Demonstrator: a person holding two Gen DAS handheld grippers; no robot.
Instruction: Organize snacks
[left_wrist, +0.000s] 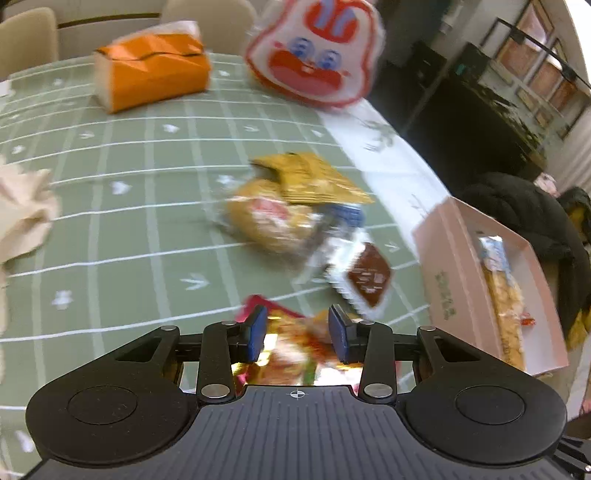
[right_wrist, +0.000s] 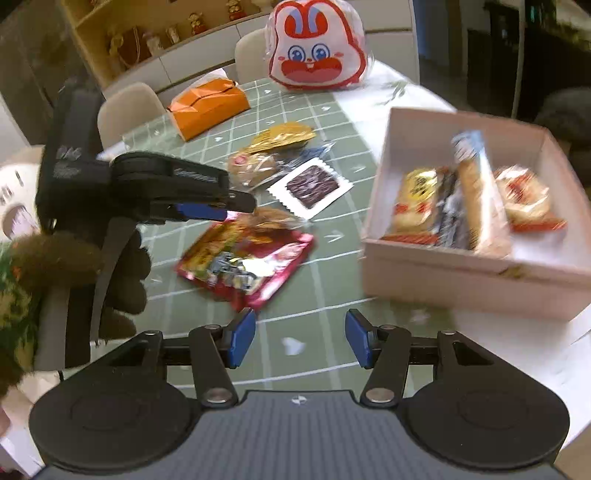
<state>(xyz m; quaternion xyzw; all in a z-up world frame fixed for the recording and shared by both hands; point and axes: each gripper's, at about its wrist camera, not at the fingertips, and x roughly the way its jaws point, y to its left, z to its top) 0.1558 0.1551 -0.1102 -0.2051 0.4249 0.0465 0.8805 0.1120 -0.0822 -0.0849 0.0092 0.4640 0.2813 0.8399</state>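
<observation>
The step in hand looks like the pickup of the next loose snack: the left tool (left_wrist: 297, 334) hangs low over the red foil packet (right_wrist: 245, 258), its blue pads apart with the packet's far end showing between them, not yet pressed as far as the blur allows; the right tool (right_wrist: 300, 338) hovers nearer, pads apart with only the green checked worktop (right_wrist: 325, 266) between them. The pink box (right_wrist: 476, 273) stands at the right edge of the worktop, already holding several wrapped snacks; still loose beyond the red packet are a brown square sachet (right_wrist: 312, 184), a clear-wrapped pastry (right_wrist: 253, 166) and a yellow packet (right_wrist: 282, 136), crowded together. I judge the next move calls for settling the left pads onto the packet's edge, closing, then carrying it right to the box. Much is smeared by motion; labels are unreadable; the packet's near end is hidden under the left tool in its own view; the box's right end is cut off.
</observation>
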